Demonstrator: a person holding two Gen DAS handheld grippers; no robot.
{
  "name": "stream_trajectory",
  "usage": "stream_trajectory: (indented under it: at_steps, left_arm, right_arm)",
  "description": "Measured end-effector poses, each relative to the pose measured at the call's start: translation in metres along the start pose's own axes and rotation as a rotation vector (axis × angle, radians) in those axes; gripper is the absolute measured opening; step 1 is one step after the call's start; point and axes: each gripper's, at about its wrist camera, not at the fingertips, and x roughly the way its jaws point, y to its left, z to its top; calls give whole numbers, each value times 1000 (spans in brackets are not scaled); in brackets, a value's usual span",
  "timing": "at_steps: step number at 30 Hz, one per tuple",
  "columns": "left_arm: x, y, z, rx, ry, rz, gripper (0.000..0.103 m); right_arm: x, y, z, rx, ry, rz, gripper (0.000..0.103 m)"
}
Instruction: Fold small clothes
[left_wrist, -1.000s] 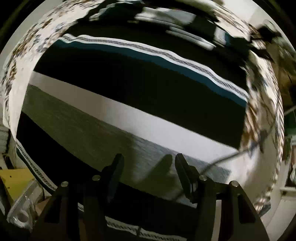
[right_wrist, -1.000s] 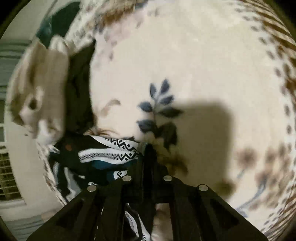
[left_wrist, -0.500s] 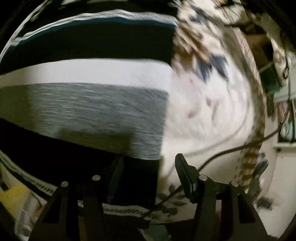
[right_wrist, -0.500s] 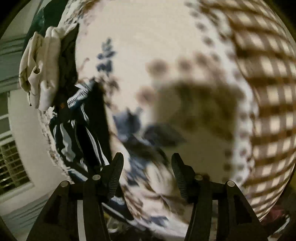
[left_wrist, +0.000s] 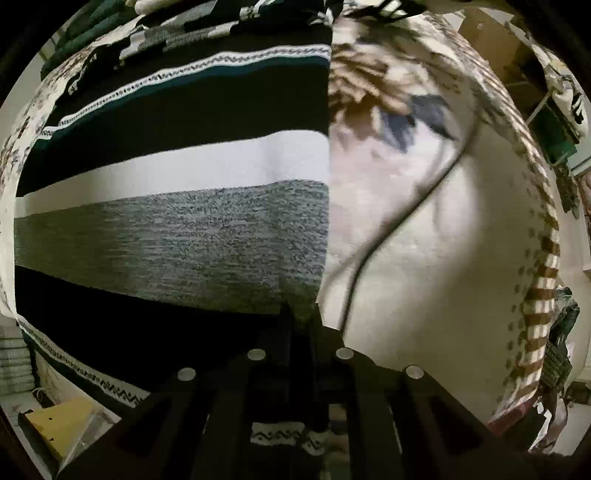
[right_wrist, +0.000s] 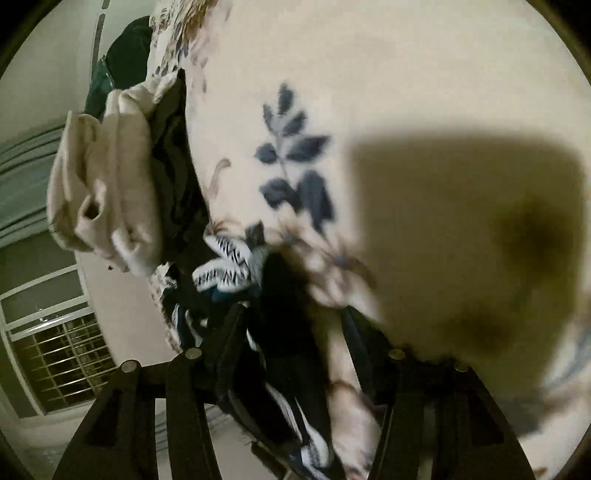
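A striped garment (left_wrist: 177, 206) with black, white, grey and teal bands lies flat on a cream floral bedsheet (left_wrist: 443, 258). My left gripper (left_wrist: 301, 317) is shut on the striped garment at its right side edge. In the right wrist view my right gripper (right_wrist: 295, 325) is open, its fingers wide apart over a bunched part of the same striped garment (right_wrist: 229, 266), close to the sheet (right_wrist: 406, 74).
A crumpled beige garment (right_wrist: 107, 184) and a dark garment (right_wrist: 177, 184) lie at the sheet's left edge. A thin dark cable (left_wrist: 402, 218) runs across the sheet. A yellow box (left_wrist: 62, 424) sits at lower left. A barred window (right_wrist: 62, 354) is beyond.
My left gripper has moved to the garment's right edge and shut on it. My right gripper let go of the striped garment, swung away, and is back over its bunched part, open.
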Motion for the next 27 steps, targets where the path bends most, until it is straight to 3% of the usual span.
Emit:
stream_trajectory:
  at_steps: [1,5,7,11,12,15,17,18,19,27]
  left_arm:
    - [-2,-1,-1,-4,-2,-1,5]
    - [-12,9,-6,-28,-8,-10,5]
    - [-18,5,-3,-20,-16,-11,5]
    - [-16,5,-5,-24,-15,-23,5]
    - [-16,9,-6,-33,-14,-29,5]
    - [-11,18,-2,-63,-20,-47,5]
    - [-12,20,-2,-75,-28,-57,5]
    - [-19,26,-5,-82,-34,-64,5]
    - [-26,32,-8,-94,-38,-74,5]
    - [-89,97,4,-247,-115,-129,5]
  right_arm:
    - [4,6,-1,-26,-13,-21,9]
    - [1,34,-9,-139,-69,-172,7]
    - [-12,33,-8,-114,-101,-207,6]
    - [3,34,-6,-115,-80,-254,8]
    - [5,31,-4,-111,-63,-248,9]
    - [8,22,5,-54,-2,-172,37]
    - [3,14,7,-21,9,-128,38]
    - [2,12,6,-14,8,-123,28]
    - [1,13,5,-16,-1,-143,10]
    - [-18,76,-21,-168,-35,-235,8]
